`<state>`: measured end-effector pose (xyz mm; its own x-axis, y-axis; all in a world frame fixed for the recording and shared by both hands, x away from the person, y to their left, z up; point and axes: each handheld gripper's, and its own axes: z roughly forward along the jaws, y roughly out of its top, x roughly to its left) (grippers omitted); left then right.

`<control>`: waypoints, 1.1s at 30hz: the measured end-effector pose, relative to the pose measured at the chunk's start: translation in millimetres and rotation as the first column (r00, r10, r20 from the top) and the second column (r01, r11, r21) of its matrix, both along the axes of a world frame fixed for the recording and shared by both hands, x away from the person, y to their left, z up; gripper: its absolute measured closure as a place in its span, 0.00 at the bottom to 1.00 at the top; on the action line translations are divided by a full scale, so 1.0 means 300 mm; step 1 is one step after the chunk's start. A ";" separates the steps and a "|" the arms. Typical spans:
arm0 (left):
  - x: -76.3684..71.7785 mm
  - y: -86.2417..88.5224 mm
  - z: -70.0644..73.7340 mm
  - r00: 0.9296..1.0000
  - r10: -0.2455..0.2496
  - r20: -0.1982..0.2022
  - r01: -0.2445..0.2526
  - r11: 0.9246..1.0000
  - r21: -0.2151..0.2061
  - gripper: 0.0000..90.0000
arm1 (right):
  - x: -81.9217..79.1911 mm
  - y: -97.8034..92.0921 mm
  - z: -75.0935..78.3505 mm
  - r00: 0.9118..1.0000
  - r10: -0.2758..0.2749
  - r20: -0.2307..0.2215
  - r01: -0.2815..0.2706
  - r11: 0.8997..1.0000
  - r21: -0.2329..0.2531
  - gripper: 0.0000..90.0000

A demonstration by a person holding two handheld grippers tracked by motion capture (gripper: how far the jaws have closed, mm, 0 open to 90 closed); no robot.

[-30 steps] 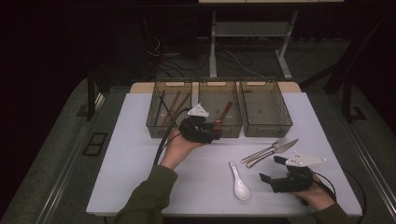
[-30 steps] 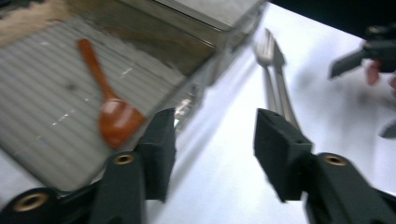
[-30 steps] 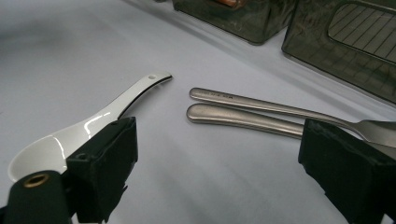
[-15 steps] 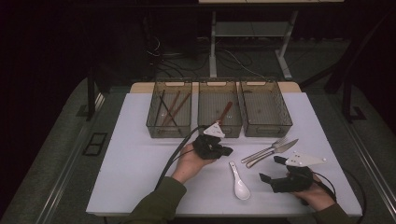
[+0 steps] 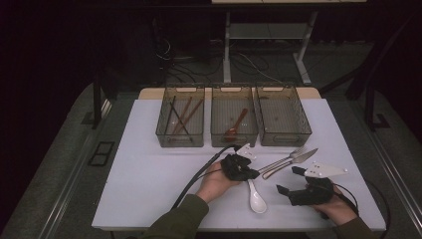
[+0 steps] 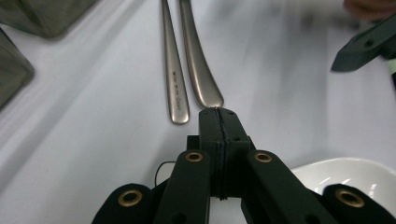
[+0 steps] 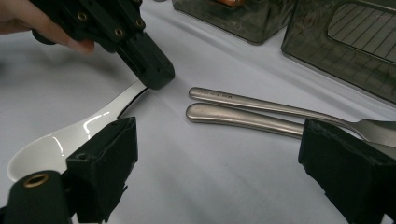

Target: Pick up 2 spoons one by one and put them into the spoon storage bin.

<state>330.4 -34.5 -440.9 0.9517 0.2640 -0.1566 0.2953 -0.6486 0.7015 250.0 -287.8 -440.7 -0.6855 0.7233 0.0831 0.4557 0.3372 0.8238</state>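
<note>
Closed left gripper over the white spoon's handle

We see the left gripper (image 6: 219,122), matte black, jaws pressed together above the glossy white spoon (image 5: 256,197); beside it two brushed-metal handles (image 6: 187,60), engraving too blurred to read; our right gripper (image 7: 224,168) gapes wide.

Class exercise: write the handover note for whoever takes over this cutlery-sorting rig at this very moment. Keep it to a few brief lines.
Left gripper: jaws shut, tip down at the handle end of the white spoon; whether it grips the handle cannot be told.
Right gripper: open, empty, on the table near the right edge.
Done: chopsticks in the left bin, a brown spoon in the middle bin.
Left: the white spoon, the fork and the knife lie on the table; the right bin looks empty.
</note>
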 end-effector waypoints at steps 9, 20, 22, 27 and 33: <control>-0.008 0.012 -0.006 1.000 0.000 0.020 -0.001 0.999 0.035 1.00 | 0.000 -0.002 0.001 1.000 -0.005 0.000 0.005 1.000 0.001 0.13; -0.010 0.037 0.002 0.999 0.002 0.035 -0.004 0.997 0.073 1.00 | -0.001 -0.003 0.002 1.000 -0.006 0.002 0.006 1.000 0.003 0.13; -0.011 0.042 0.006 0.999 -0.002 0.041 -0.002 0.996 0.089 1.00 | -0.001 -0.003 0.002 1.000 -0.005 0.003 0.005 1.000 0.003 0.13; -0.011 0.074 0.013 0.999 0.000 0.049 -0.005 0.993 0.114 1.00 | 0.000 -0.004 0.002 1.000 -0.006 0.001 0.006 1.000 0.003 0.13; -0.025 0.115 0.005 0.999 0.003 0.052 -0.010 0.990 0.142 0.99 | 0.001 -0.001 0.001 1.000 -0.005 0.000 0.005 1.000 0.002 0.13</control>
